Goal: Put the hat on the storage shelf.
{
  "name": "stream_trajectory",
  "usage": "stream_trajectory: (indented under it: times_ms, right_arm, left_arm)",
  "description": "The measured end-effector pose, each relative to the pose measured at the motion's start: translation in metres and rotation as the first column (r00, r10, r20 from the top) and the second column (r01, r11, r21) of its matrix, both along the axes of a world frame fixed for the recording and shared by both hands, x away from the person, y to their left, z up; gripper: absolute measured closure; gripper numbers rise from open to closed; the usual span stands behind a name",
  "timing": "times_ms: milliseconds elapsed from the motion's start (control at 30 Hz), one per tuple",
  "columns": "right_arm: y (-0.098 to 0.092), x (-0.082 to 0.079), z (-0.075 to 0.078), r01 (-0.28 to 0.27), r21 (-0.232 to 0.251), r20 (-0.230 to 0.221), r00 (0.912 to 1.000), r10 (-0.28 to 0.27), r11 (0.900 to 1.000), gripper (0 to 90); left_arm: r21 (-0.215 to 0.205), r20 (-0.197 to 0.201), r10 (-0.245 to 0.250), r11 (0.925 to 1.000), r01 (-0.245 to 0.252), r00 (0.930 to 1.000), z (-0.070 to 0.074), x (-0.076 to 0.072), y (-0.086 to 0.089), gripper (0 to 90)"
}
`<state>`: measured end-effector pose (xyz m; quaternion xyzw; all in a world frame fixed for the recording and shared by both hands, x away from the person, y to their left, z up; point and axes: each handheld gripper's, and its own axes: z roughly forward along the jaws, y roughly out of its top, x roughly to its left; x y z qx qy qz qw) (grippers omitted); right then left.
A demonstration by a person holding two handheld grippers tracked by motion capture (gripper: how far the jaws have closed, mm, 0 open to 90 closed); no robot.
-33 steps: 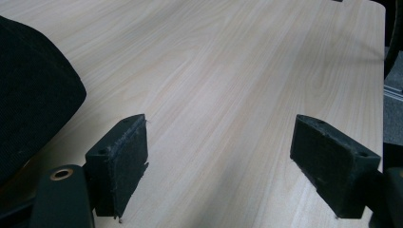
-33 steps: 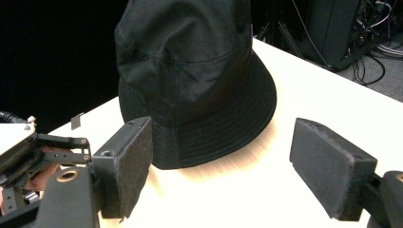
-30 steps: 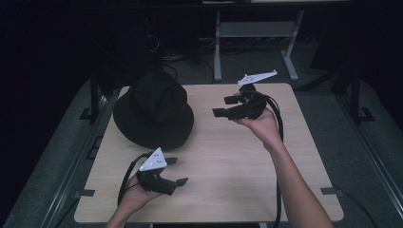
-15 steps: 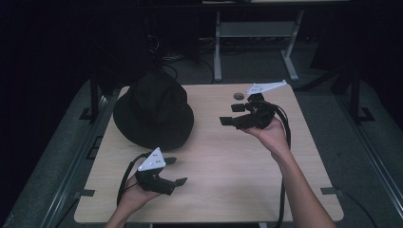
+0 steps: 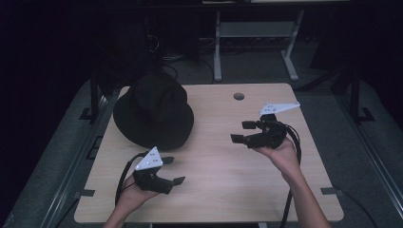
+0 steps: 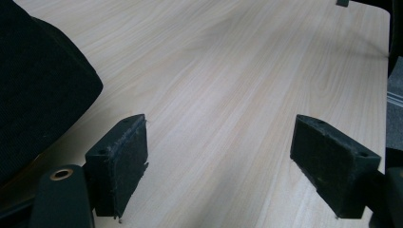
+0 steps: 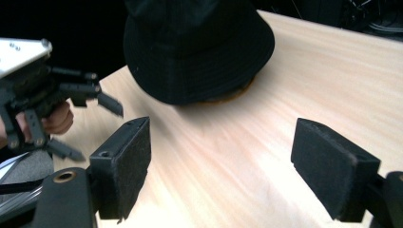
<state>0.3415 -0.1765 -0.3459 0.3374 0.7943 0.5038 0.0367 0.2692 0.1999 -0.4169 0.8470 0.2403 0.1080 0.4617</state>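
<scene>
— How do the person's hands sit?

— The left claw (image 5: 172, 170) rests low on the pale wooden counter (image 5: 214, 190), just in front of the black fabric bucket hat (image 5: 154, 111), jaws wide apart and empty. The right claw (image 5: 243, 131) is raised well to the hat's right, pointing toward it, jaws equally wide and empty.

— Anything hard to see?

— The left gripper view cuts the hat (image 6: 38, 90) off at its brim. Something orange peeks from under the brim (image 7: 233, 95); what it is cannot be told.

— And the hat?

— Dark, soft, crown up, on the counter's far left.
</scene>
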Motion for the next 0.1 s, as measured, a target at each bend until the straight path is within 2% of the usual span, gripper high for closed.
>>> stream_trajectory:
  times_ms: [100]
  right_arm:
    - [-0.0051,-0.0095,-0.0084,0.013,0.005,-0.003,0.9999,-0.013,1.000,20.0]
  left_arm:
    - [0.010,0.004,-0.010,0.9999,0.010,0.9999,0.0012,-0.0001,0.0004,19.6]
